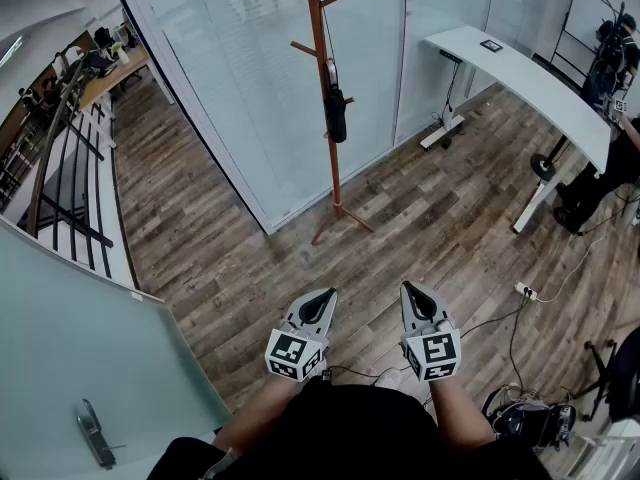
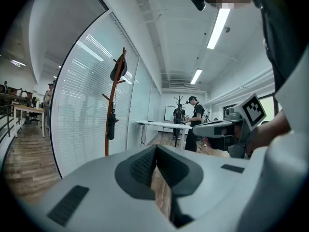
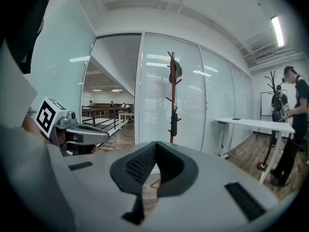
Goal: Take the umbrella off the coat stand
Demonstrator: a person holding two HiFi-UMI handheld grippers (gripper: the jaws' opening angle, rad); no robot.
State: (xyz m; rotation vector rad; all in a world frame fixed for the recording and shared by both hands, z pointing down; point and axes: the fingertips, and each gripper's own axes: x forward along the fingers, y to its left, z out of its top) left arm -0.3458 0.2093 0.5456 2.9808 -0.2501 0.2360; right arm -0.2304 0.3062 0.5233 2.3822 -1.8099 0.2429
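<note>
Reaching step: left gripper [image 1: 320, 299] and right gripper [image 1: 414, 294] were clenched and empty, well apart from the umbrella [image 1: 336, 116] on the coat stand [image 1: 320, 63]; stepping closer was needed first.

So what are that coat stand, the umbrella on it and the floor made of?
Stand: reddish-brown, smooth and even in colour. It could be stained wood or painted metal; the look leaves it open. Umbrella: black, folded and matt, probably fabric. Floor: grey-brown planks with visible grain and seams, so wood or wood-look laminate, with a slight sheen.
</note>
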